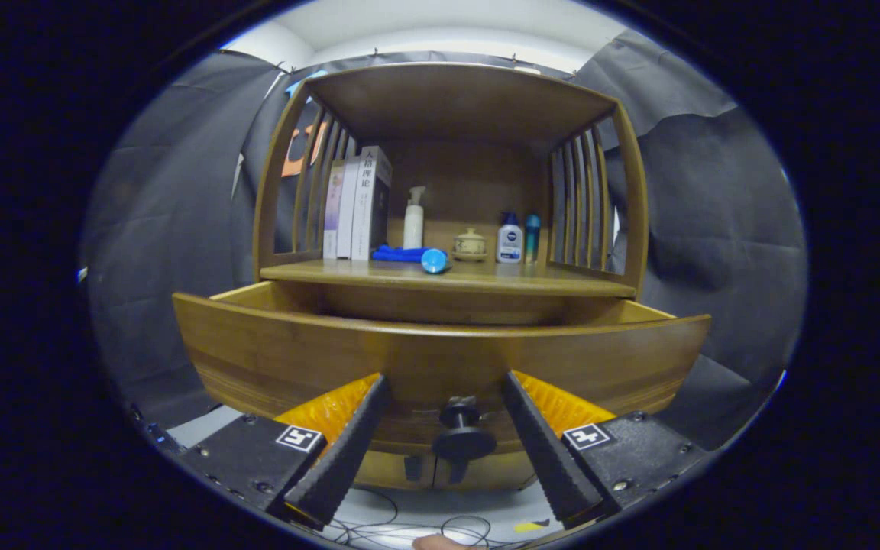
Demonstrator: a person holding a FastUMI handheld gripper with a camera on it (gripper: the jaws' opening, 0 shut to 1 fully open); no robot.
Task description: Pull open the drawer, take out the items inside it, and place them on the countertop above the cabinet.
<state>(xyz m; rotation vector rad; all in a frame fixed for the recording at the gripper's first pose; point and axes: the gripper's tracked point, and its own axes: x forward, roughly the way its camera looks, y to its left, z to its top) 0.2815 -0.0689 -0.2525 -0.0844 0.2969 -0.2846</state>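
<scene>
Between the spread, empty fingers (444, 389), drawer knob (461, 428), pulled-out drawer (440, 355) front just ahead, countertop (448, 276) beyond

light: dim, from above | shadow: under cabinet (448, 229) top, inside drawer (440, 344) | distortion: strong fisheye bowing | focus: gripper (445, 386) fingers spread, slightly soft

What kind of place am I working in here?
Likely a staged recording booth, not a real home: dark cloth walls surround a wooden shelf cabinet with its drawer pulled out. The gripper has open jaws flanking the black drawer knob.
</scene>
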